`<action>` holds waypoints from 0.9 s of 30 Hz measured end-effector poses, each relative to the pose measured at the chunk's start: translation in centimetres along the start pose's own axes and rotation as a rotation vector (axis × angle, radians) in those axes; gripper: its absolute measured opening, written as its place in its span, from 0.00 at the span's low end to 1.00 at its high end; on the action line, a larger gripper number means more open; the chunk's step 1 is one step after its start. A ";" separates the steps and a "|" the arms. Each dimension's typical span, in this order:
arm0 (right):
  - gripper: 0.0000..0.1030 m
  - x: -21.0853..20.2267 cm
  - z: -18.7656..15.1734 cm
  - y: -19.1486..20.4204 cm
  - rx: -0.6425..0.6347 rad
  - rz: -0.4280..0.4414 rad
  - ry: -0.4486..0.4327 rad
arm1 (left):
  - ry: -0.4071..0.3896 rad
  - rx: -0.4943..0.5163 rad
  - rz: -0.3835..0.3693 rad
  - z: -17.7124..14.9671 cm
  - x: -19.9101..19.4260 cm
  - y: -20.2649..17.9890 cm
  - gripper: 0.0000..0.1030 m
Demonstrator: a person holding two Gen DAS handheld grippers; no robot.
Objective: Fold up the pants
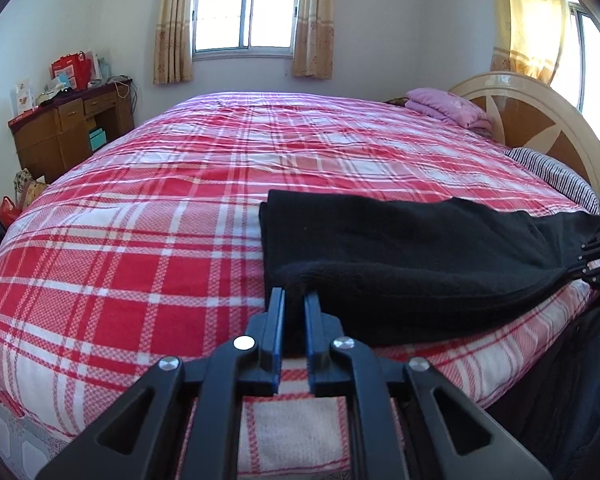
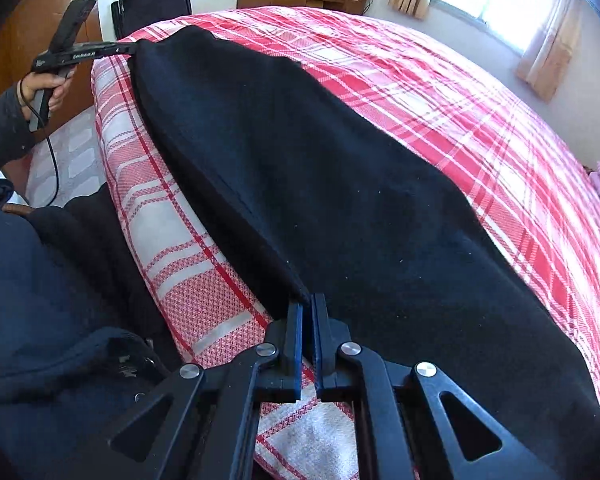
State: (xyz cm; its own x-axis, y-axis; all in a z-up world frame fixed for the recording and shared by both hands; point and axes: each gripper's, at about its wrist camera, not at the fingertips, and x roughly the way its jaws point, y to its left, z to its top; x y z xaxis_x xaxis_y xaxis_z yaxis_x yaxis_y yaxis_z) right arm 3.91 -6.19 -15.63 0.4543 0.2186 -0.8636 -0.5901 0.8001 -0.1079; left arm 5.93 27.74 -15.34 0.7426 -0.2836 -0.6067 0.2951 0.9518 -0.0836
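Both grippers had the black pants (image 2: 300, 184) pinched at opposite ends along the bed's (image 1: 140, 200) near edge: left gripper (image 1: 294, 300) and right gripper (image 2: 309, 312), fingers nearly closed on cloth. Looked soft, thick, floppy, so edge grips made sense.

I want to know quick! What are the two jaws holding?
Left gripper: shut on the black pants.
Right gripper: shut on the pants' other end.
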 end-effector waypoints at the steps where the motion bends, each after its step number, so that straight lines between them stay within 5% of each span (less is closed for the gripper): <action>1: 0.05 -0.1 0.1 -0.2 0.005 0.012 0.004 | 0.005 -0.003 -0.002 -0.1 -0.3 0.3 0.18; 8: 0.11 -2.0 -1.0 -1.4 0.014 0.067 0.002 | -0.016 -0.045 0.136 -0.5 -2.9 3.2 0.25; 13: 0.16 -3.7 -1.1 -2.9 0.077 0.074 -0.056 | -0.126 -0.058 0.127 1.4 -4.2 2.0 0.26; 17: 0.44 -3.5 -1.6 -3.9 0.144 0.055 -0.066 | -0.066 0.015 0.094 1.8 -1.5 -1.3 0.36; 21: 0.45 -3.8 -2.9 -4.6 0.187 0.039 -0.075 | 0.053 0.073 0.169 0.2 1.9 -2.2 0.39; 27: 0.45 -6.0 -5.0 -8.0 0.345 -0.001 -0.127 | -0.008 0.009 0.168 1.3 -0.4 -1.2 0.48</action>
State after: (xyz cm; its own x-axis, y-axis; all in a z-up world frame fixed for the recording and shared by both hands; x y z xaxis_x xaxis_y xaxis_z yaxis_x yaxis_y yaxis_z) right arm 2.58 -16.71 -12.01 0.5468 0.2682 -0.7932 -0.3395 0.9370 0.0829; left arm 6.02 26.52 -14.00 0.7865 -0.1215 -0.6056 0.1719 0.9848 0.0256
